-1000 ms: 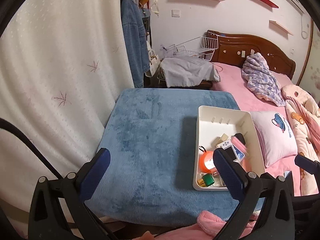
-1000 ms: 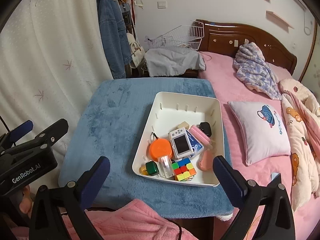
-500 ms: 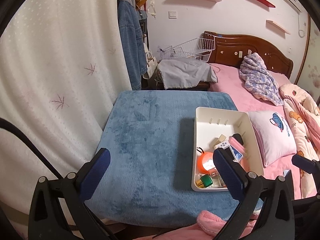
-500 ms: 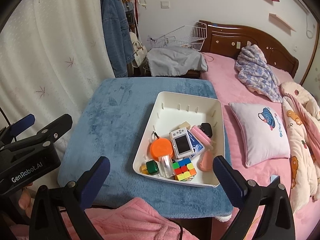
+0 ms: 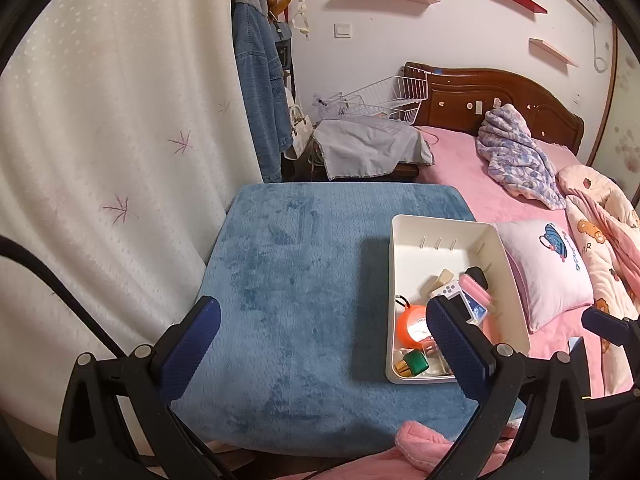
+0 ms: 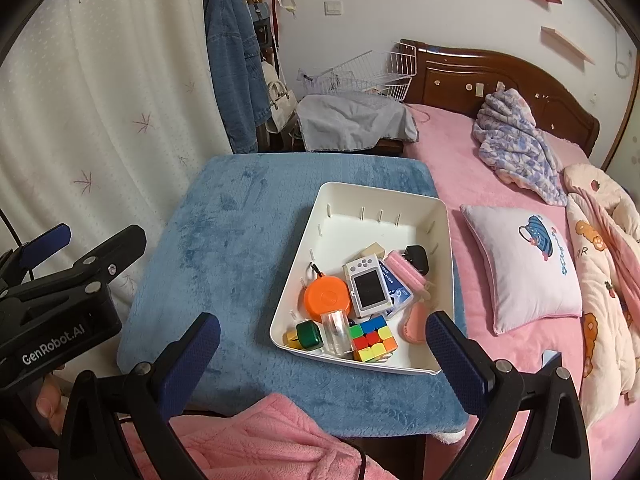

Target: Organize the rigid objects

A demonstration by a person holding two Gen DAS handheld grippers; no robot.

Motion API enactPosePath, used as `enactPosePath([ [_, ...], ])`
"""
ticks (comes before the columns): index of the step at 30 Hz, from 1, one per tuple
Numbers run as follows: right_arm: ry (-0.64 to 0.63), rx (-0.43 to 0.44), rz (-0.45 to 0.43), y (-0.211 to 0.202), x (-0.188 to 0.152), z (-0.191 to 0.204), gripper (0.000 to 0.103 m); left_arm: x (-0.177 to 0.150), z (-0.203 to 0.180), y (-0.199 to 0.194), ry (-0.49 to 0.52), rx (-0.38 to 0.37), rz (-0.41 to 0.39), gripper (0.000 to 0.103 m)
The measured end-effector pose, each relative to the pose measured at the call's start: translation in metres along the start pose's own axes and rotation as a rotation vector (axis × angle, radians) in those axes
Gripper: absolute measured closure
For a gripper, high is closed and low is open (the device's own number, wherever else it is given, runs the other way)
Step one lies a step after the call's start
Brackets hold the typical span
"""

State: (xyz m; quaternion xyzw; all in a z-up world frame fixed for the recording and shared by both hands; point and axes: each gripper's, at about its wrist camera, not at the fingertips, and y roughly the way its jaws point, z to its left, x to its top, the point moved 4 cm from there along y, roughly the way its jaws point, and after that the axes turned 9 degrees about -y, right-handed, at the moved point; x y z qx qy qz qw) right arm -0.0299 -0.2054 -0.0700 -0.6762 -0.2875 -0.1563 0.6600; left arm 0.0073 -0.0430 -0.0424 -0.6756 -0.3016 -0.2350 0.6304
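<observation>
at the bottom of the right wrist view the right gripper (image 6: 322,354) is hanging with its blue-padded fingers (image 6: 188,354) spread wide, gripping nothing, above a fold of pink fleece fabric (image 6: 256,432). at the lower left of that frame the left gripper (image 6: 60,276) is showing from the side, black with a blue tip; in its own view the left gripper (image 5: 320,344) is likewise gaping wide and holding nothing.

just beyond, a blue plush cloth covering a table (image 6: 224,248) is filling the middle of the frame. a white rectangular plastic tray (image 6: 442,272) is sitting on its right half. crowded into the tray's near end are a multicoloured puzzle cube (image 6: 372,338), a clear plastic cup (image 6: 337,330), a small green block (image 6: 309,334), a round orange case (image 6: 327,299), a white handheld game console (image 6: 367,286), a pink ribbed case (image 6: 404,268) and a small black object (image 6: 416,258). the tray's far end is lying bare.

to the right a pink bed (image 6: 452,164) is carrying a pale pink pillow (image 6: 528,264). farther back, toward the upper centre, a white wire basket (image 6: 360,72) is resting over a grey cloth (image 6: 352,120), beside a hanging denim jacket (image 6: 234,64).
</observation>
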Motion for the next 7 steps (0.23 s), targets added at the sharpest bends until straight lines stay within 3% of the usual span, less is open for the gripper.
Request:
enactPosePath([
  [7,0.001,-0.001,0.012,0.0003,0.0001,0.0004,0.000,0.0044,0.0021,0.0008,0.006,-0.007,-0.001,0.001],
])
